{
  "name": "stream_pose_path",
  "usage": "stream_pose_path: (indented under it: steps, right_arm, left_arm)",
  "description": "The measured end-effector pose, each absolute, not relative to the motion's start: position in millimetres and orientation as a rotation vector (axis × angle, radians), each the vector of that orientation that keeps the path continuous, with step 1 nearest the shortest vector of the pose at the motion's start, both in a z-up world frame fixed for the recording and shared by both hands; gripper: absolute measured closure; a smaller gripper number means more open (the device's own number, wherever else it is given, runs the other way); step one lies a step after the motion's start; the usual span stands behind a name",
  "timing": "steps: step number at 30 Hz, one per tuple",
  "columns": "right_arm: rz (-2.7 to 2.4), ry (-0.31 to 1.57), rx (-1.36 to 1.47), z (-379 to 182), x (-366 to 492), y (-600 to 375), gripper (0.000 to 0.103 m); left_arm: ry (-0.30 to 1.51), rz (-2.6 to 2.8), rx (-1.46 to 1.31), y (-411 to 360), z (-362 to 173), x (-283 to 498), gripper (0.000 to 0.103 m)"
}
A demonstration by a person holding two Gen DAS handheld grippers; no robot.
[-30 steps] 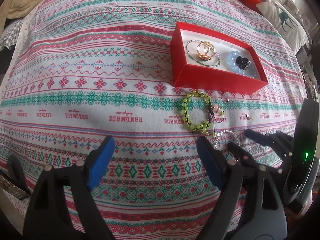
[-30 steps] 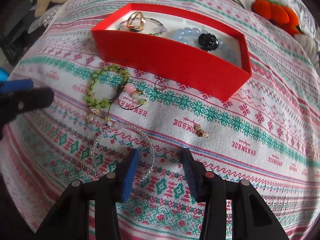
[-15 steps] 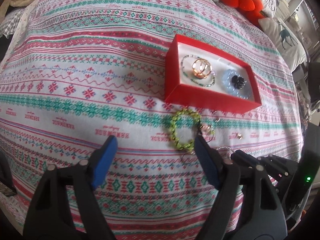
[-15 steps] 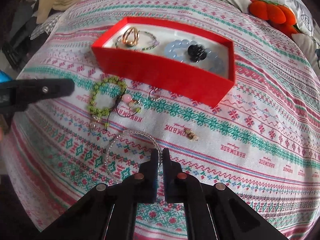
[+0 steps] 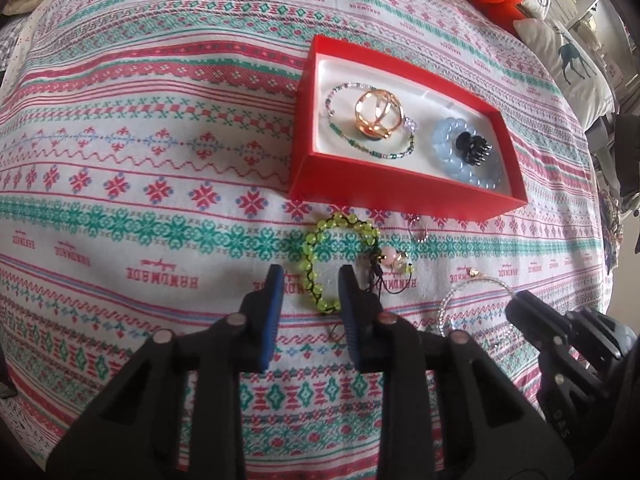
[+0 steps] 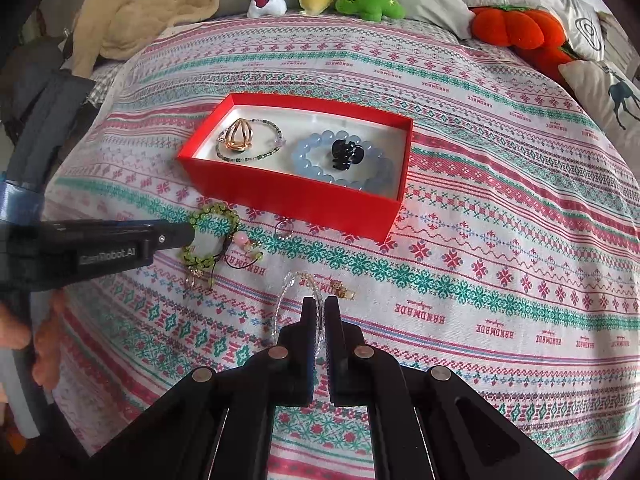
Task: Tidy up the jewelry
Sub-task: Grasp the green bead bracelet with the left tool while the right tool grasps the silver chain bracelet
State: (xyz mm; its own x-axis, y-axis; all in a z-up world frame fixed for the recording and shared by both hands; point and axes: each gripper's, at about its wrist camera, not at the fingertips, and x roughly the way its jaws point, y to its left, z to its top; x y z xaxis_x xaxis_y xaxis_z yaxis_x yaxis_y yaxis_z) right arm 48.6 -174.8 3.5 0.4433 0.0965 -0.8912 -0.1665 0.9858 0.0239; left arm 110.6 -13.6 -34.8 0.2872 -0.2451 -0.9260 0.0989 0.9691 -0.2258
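Pinching the clear beaded bracelet between its 2 black fingers, our right gripper holds the thin loop of tiny glassy beads so that it stands up off the patterned bedspread, the near part of the loop passing through the narrow slit between the fingertips. In the left wrist view the same bracelet curves up toward that gripper's tip at the lower right.

Our left gripper has its 2 blue pads apart, straddling the near arc of the green bead bracelet, which lies flat on the cloth. This bracelet is a ring of round yellow-green beads knotted on dark cord, with a pink bead and loose cord ends trailing on its right side. We cannot tell whether the pads touch it.

Just beyond it sits the red box, white inside. In it we see a gold cage-shaped ring resting within a thin bracelet of small green and clear beads, and beside them a pale blue bead bracelet with a black hair claw lying in its middle.

A small silver ring lies on the cloth close to the box's front wall, and a small gold piece lies just beside the clear bracelet.
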Motion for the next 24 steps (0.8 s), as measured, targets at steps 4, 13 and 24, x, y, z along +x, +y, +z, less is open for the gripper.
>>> stream_pose_path:
  steps: [4, 13, 24]
  right_arm:
    - [0.165, 1.098, -0.067, 5.4, 49.2, -176.8, 0.099]
    - [0.149, 1.112, -0.056, 0.3, 49.1, -177.9, 0.099]
    - [0.168, 1.083, -0.047, 13.2, 47.9, -175.3, 0.099]
  left_arm:
    - [1.272, -0.228, -0.114, -23.9, -40.8, 114.4, 0.079]
    - [1.298, -0.182, -0.040, -38.3, -54.4, 125.6, 0.093]
    - [1.218, -0.253, -0.068, -15.3, -17.7, 107.0, 0.095]
